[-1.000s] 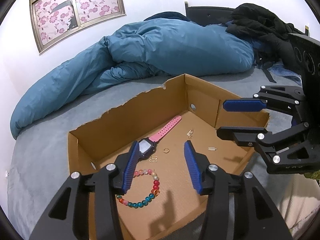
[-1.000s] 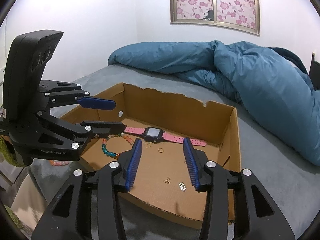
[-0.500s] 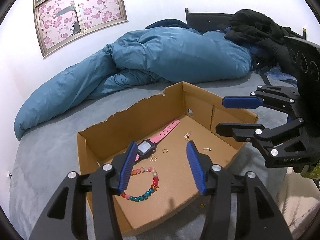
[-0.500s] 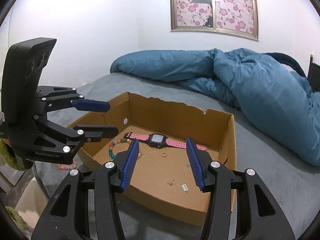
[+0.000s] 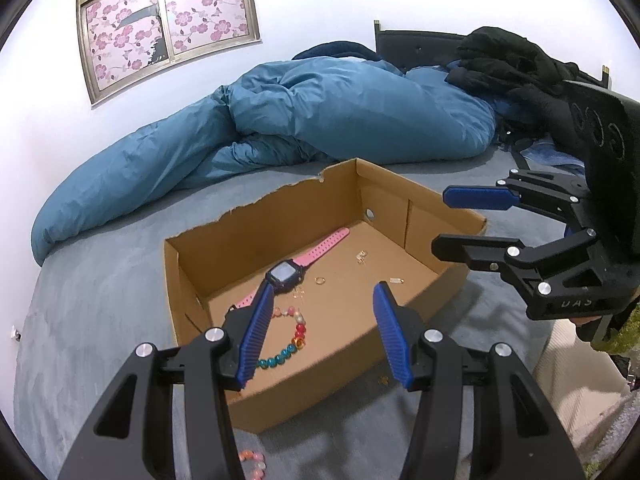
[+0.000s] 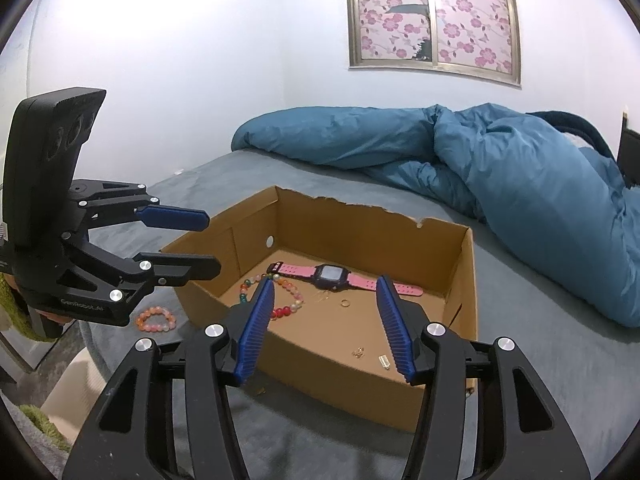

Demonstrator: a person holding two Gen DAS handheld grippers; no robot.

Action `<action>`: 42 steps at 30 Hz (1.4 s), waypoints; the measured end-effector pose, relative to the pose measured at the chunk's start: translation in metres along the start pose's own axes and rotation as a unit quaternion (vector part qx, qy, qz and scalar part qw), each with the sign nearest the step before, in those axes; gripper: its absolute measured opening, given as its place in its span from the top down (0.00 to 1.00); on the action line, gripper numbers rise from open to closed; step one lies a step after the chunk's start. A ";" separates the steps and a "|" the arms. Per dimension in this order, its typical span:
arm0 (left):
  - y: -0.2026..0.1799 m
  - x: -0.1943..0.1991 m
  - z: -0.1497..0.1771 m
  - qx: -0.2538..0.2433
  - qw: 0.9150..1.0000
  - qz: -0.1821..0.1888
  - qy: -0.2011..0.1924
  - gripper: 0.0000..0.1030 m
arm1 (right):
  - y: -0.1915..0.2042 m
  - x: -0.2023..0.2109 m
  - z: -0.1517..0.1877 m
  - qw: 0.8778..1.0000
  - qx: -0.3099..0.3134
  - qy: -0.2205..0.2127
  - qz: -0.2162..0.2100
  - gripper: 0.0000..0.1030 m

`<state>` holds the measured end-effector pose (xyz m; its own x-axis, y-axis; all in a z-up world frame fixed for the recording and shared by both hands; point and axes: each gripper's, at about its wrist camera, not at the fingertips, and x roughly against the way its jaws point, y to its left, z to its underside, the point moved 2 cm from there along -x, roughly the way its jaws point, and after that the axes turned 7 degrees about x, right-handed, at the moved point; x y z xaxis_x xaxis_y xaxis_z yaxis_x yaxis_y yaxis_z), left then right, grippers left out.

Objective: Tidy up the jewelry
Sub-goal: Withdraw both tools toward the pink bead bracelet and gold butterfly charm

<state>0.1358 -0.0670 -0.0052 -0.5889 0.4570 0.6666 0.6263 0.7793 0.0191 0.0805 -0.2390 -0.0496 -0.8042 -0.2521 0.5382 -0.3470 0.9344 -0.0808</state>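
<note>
Grey bedding [image 6: 540, 340] carries the cardboard box [image 6: 466, 280]; my right gripper [image 6: 325, 322], jaws half-spread, empty and just opening, hangs nearer its front wall than my left gripper [image 5: 318, 334], likewise half-spread and empty. Inside at twelve o'clock the pink watch [image 6: 332, 278] lies, strap running nine-to-three.

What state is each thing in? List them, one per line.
Cardboard box: open-topped, far wall torn.
Pink watch: flat inside box.
Mixed-colour bead bracelet: inside box.
Pink bead bracelet: outside box, on bed.
Left hand-held gripper: open, empty.
Right hand-held gripper: open, empty, jaws just widened.
</note>
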 end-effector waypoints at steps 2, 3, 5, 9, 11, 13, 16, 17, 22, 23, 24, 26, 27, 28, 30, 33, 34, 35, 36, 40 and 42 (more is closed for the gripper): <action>0.000 0.004 0.004 0.003 1.000 0.001 0.002 0.51 | 0.003 0.003 0.001 1.000 -0.001 -0.001 -0.003 0.47; -0.001 0.006 0.006 0.005 1.000 0.002 0.003 0.51 | 0.004 0.005 0.001 1.000 0.000 -0.002 -0.004 0.47; -0.002 0.010 0.009 0.006 1.000 0.002 0.004 0.51 | 0.007 0.009 0.001 1.000 0.000 -0.004 -0.007 0.45; -0.004 0.020 0.015 0.008 1.000 0.002 0.005 0.51 | 0.014 0.018 0.003 1.000 0.004 -0.010 -0.013 0.43; -0.004 0.024 0.018 0.010 1.000 0.001 0.006 0.51 | 0.017 0.023 0.005 1.000 0.008 -0.010 -0.017 0.43; -0.004 0.029 0.023 0.014 1.000 -0.001 0.009 0.51 | 0.018 0.027 0.009 1.000 0.009 -0.009 -0.019 0.43; -0.003 0.034 0.033 0.023 1.000 -0.006 0.018 0.51 | 0.018 0.033 0.016 1.000 0.007 -0.002 -0.019 0.43; -0.002 0.036 0.037 0.027 0.999 -0.008 0.022 0.51 | 0.019 0.034 0.018 1.000 0.006 0.000 -0.020 0.43; 0.006 0.040 0.061 0.047 0.998 -0.018 0.042 0.51 | 0.021 0.036 0.030 0.999 0.001 0.019 -0.028 0.43; 0.008 0.040 0.066 0.054 0.997 -0.020 0.047 0.51 | 0.021 0.036 0.033 0.999 0.001 0.023 -0.029 0.43; 0.011 0.039 0.071 0.059 0.997 -0.023 0.052 0.51 | 0.023 0.035 0.036 0.999 0.000 0.030 -0.034 0.43; 0.015 0.037 0.080 0.065 0.996 -0.028 0.057 0.51 | 0.025 0.033 0.042 0.998 0.001 0.041 -0.037 0.43; 0.018 0.036 0.085 0.069 0.995 -0.031 0.059 0.51 | 0.027 0.031 0.044 0.998 0.001 0.047 -0.040 0.43; 0.020 0.035 0.089 0.072 0.995 -0.034 0.062 0.51 | 0.029 0.029 0.048 0.998 0.003 0.054 -0.043 0.43; 0.026 0.031 0.096 0.078 0.994 -0.040 0.066 0.51 | 0.034 0.024 0.053 0.997 0.006 0.066 -0.049 0.43; 0.034 0.023 0.106 0.078 0.993 -0.049 0.074 0.51 | 0.040 0.017 0.058 0.995 0.012 0.077 -0.058 0.43; 0.037 0.021 0.109 0.078 0.993 -0.051 0.077 0.51 | 0.041 0.016 0.060 0.995 0.014 0.080 -0.059 0.43; 0.041 0.017 0.112 0.076 0.992 -0.054 0.080 0.51 | 0.043 0.013 0.061 0.995 0.018 0.083 -0.061 0.43; 0.044 0.014 0.115 0.073 0.992 -0.057 0.082 0.51 | 0.045 0.009 0.062 0.994 0.022 0.085 -0.063 0.43; 0.055 0.001 0.126 0.063 0.992 -0.059 0.093 0.56 | 0.051 -0.004 0.063 0.992 0.034 0.093 -0.073 0.43; 0.061 -0.007 0.131 0.062 0.991 -0.056 0.102 0.60 | 0.054 -0.012 0.063 0.991 0.043 0.098 -0.079 0.46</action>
<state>0.1115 0.0336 -0.1062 -0.5279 0.2788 0.8022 0.4876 0.8729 0.0175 0.0406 -0.2010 -0.1133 -0.6313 -0.3317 0.7011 -0.5073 0.8604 -0.0497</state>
